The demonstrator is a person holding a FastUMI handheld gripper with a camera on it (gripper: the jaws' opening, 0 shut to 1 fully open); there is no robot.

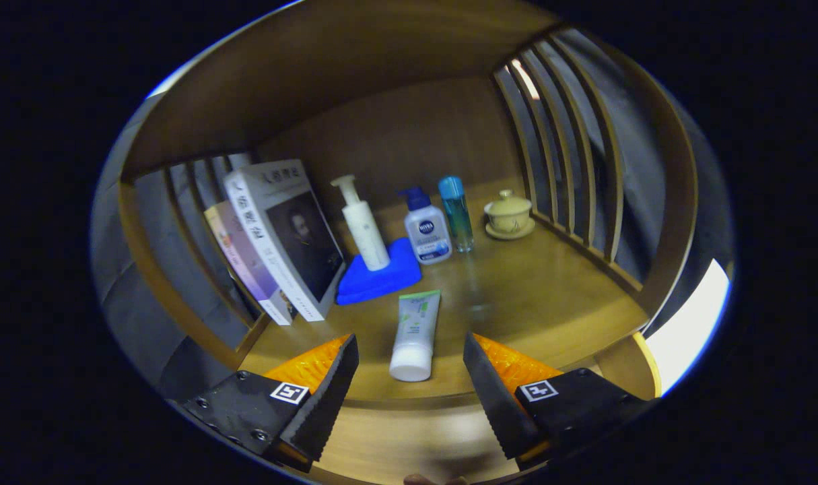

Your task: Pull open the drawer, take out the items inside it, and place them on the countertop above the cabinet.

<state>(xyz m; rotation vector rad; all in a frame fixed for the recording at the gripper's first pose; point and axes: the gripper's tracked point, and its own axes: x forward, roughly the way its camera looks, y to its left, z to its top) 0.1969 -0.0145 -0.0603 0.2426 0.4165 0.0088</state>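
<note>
Claw [410,350] fingers spread apart, empty; white tube [415,335] lying flat on countertop [536,296] between fingertips, untouched.

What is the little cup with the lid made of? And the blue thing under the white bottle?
The lidded cup on its saucer looks like glazed ceramic: pale and faintly shiny. The blue pad looks like soft cloth or sponge, matte with rounded edges. The gripper is open.
</note>
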